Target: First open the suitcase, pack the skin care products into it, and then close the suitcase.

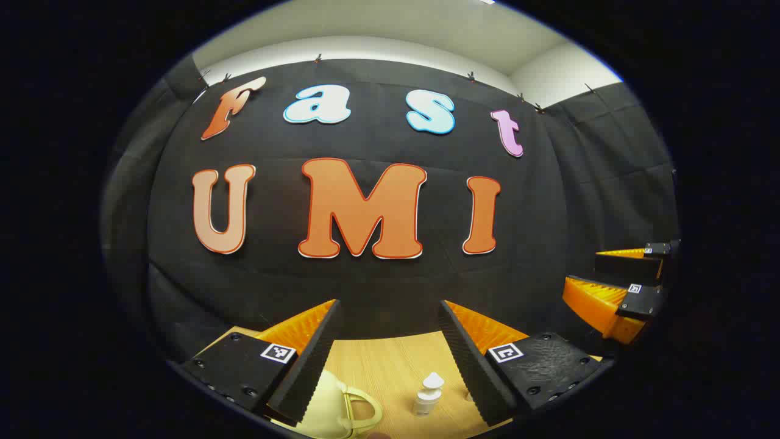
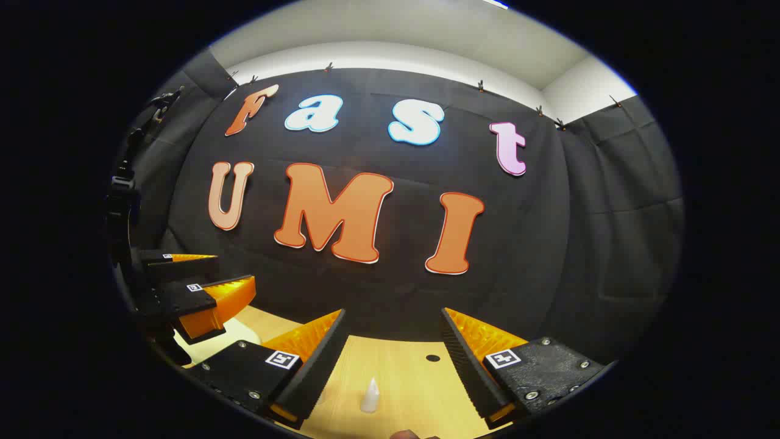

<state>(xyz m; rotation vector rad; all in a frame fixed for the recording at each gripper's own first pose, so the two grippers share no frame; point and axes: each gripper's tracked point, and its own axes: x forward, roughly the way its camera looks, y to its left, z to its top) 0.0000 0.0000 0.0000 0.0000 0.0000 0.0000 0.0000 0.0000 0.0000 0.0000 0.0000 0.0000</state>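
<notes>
While you hold both grippers raised with fingers spread wide and empty, the pale yellow handled suitcase (image 1: pixel 335 405) lies below your left gripper (image 1: pixel 389 360). A small white pump bottle (image 1: pixel 428 395) stands on the light wooden table (image 1: pixel 390 366) between its fingers, and a white pointed-cap bottle (image 2: pixel 370 395) stands between your right gripper's (image 2: pixel 393 366).

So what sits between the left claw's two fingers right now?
In the left gripper view, a small white pump bottle stands on bare wooden tabletop between the open left claw's fingers, untouched.

Suitcase (image 1: pixel 332 405) partly hidden behind left hand-held gripper (image 1: pixel 387 347) finger
</notes>
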